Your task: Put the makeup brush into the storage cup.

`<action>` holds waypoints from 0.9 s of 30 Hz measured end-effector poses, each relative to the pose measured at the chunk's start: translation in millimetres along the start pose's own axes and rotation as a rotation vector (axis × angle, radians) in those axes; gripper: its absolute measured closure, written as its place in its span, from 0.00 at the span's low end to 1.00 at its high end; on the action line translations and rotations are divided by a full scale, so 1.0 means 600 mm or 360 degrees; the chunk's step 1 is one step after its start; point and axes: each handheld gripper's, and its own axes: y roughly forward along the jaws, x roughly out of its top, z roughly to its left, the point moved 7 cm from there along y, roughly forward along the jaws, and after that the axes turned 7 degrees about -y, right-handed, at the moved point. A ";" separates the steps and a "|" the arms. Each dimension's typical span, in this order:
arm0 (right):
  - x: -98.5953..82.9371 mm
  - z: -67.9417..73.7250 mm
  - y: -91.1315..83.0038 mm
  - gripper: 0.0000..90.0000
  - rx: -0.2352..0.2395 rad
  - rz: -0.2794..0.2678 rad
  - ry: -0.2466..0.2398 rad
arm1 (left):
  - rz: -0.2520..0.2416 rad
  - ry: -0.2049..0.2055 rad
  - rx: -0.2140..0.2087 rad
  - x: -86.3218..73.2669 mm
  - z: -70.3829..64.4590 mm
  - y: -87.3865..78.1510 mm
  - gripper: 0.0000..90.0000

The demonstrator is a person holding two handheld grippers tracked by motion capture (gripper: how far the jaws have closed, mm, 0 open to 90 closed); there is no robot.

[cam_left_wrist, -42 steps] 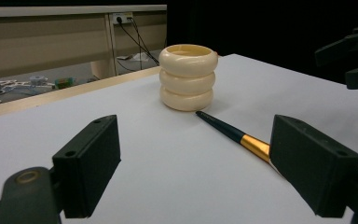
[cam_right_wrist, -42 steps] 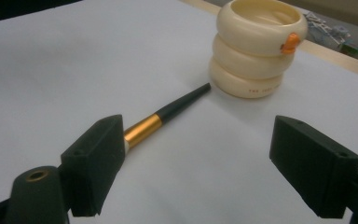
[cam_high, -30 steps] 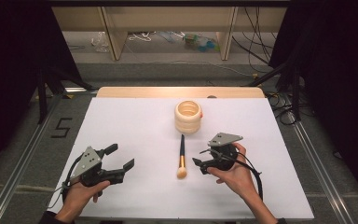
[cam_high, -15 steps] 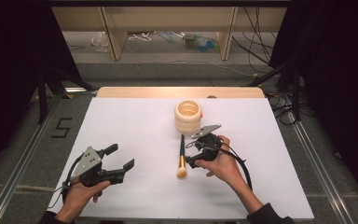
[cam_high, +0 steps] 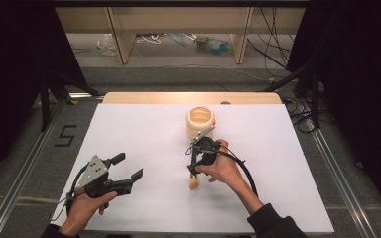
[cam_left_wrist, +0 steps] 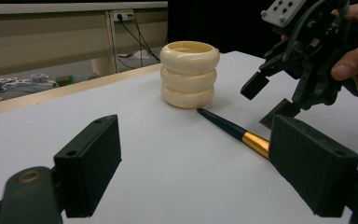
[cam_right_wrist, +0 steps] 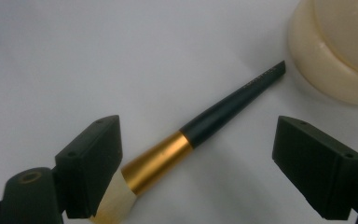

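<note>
The makeup brush (cam_right_wrist: 205, 128) lies flat on the white worktop (cam_high: 129, 129), its dark handle tip just beside the cream ringed holder (cam_high: 200, 122) and its bristles pointing away from it. The right tool (cam_high: 194, 159) hangs over the gold ferrule, jaws wide and straddling the long axis, apparently not yet touching it. The left tool (cam_high: 127, 167), also wide, rests well apart from the holder.

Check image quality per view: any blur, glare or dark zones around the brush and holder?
High view: white table evenly lit, surroundings nearly black, right gripper slightly soft. Left gripper view: holder sharp, left gripper jaws blurred up close. Right gripper view: brush fairly sharp, bristle end soft, holder washed out at the edge.
</note>
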 end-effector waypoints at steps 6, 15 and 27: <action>0.002 -0.002 0.018 0.19 0.0011 0.0092 -0.0003 | -0.0007 0.0001 -0.0015 0.000 0.000 0.001 0.19; 0.005 -0.010 0.033 0.19 0.0033 0.0170 -0.0022 | -0.0002 -0.0002 -0.0009 0.001 -0.001 0.000 0.19; 0.010 -0.014 0.045 0.20 0.0051 0.0238 -0.0020 | -0.0005 -0.0006 -0.0014 0.001 -0.003 0.000 0.19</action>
